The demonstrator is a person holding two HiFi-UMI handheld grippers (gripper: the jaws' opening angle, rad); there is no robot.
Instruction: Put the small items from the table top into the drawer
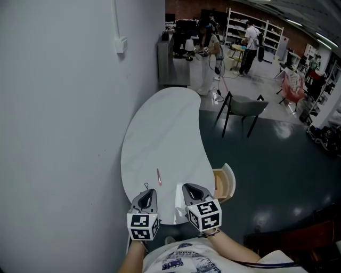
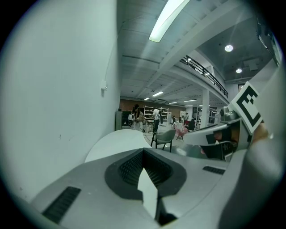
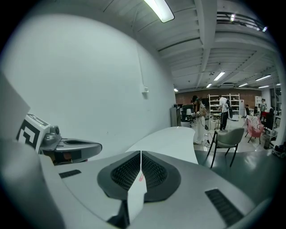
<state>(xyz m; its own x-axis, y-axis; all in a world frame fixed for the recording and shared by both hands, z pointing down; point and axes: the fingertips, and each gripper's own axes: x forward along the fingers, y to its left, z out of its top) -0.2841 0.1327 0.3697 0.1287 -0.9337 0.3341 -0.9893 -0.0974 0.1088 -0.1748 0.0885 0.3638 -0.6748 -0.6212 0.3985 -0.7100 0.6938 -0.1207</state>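
Lying on the white curved table top [image 1: 160, 122], a slim pink stick-like item [image 1: 159, 177] sits just ahead of the grey left gripper [image 1: 147, 190] and grey right gripper [image 1: 188, 187], both clamped together on nothing; a pale wooden drawer [image 1: 230, 180] stands open at the table's right.

We see a plain pale wall [image 1: 64, 133] on the left, with a small white box [image 1: 121, 45] fixed high on it below a thin conduit. The floor [image 1: 277, 160] near us is dark and glossy, and a grey chair [image 1: 242, 109] with black legs stands on it. Farther off, white shelving [image 1: 253, 26] lines a brick-red back wall [image 1: 186, 8]. A grey cabinet [image 1: 173, 61] stands by the pale wall. A long ceiling light [image 2: 167, 20] glows overhead.
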